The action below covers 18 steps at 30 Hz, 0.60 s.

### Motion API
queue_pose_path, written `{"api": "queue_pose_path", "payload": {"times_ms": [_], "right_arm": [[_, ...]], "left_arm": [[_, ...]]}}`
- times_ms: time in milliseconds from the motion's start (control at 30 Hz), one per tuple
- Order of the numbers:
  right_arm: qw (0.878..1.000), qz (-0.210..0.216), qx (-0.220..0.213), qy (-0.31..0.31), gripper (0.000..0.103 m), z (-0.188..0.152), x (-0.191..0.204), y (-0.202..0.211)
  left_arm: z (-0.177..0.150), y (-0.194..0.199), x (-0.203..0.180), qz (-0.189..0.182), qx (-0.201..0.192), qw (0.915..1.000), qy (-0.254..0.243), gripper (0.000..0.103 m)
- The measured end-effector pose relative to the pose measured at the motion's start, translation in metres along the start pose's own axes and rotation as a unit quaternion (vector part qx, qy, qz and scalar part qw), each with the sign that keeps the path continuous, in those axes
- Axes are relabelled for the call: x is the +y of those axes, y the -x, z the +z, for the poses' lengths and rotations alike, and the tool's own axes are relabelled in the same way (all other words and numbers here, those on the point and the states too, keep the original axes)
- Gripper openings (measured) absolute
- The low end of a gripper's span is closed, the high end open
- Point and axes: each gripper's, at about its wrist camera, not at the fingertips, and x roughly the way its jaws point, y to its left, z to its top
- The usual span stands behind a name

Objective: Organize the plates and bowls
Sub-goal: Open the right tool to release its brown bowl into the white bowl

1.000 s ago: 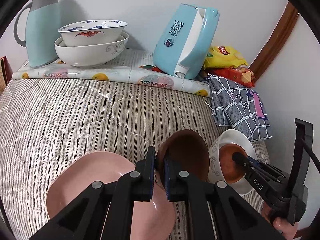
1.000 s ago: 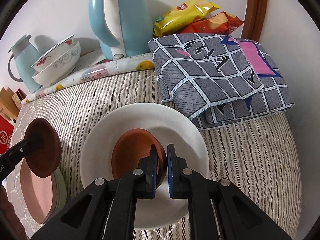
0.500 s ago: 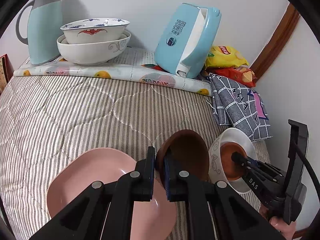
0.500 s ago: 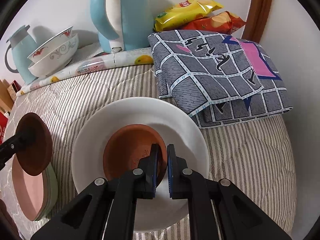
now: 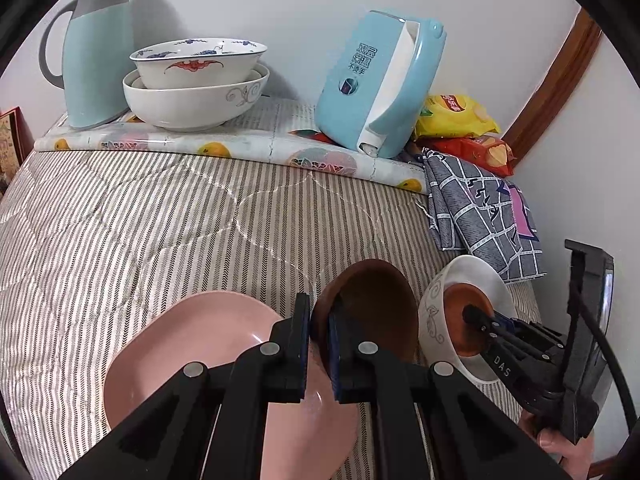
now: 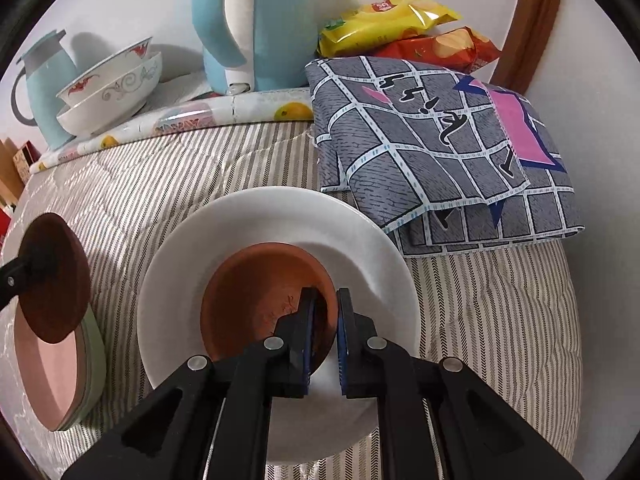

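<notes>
My left gripper (image 5: 319,332) is shut on the rim of a dark brown bowl (image 5: 372,308) and holds it above a pink plate (image 5: 192,340); the bowl also shows in the right wrist view (image 6: 60,280). My right gripper (image 6: 323,320) is shut on the rim of a terracotta bowl (image 6: 256,292) that sits inside a white bowl (image 6: 280,220) on the striped bed. The right gripper (image 5: 478,320) also shows in the left wrist view, at the white bowl (image 5: 436,312). The pink plate (image 6: 44,380) lies on a green plate (image 6: 94,364).
At the back, two stacked white bowls (image 5: 192,80), a pale blue jug (image 5: 100,48) and a tilted blue kettle (image 5: 380,80) stand on a fruit-print mat (image 5: 240,144). A folded grey patterned cloth (image 6: 440,148) and snack bags (image 6: 400,20) lie at the right by the wall.
The right gripper has lowered the terracotta bowl deeper into the white bowl. The left gripper still holds the dark bowl over the pink plate, shifted slightly.
</notes>
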Motion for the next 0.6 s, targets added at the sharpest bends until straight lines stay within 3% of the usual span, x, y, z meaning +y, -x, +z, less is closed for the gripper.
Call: {"api": "queue_pose_path", "payload": {"times_ms": [200, 533, 600], "right_arm": [[0.999, -0.028, 0.009, 0.031, 0.024, 0.001, 0.012, -0.005], [0.999, -0.027, -0.001, 0.022, 0.03, 0.002, 0.011, 0.007], [0.999, -0.022, -0.014, 0.019, 0.036, 0.001, 0.009, 0.016]], "left_arm": [[0.001, 0.004, 0.003, 0.007, -0.005, 1.0, 0.0, 0.009], [0.002, 0.006, 0.0, 0.002, -0.005, 1.0, -0.002, 0.009], [0.001, 0.008, -0.003, 0.0, -0.006, 1.0, -0.004, 0.009]]}}
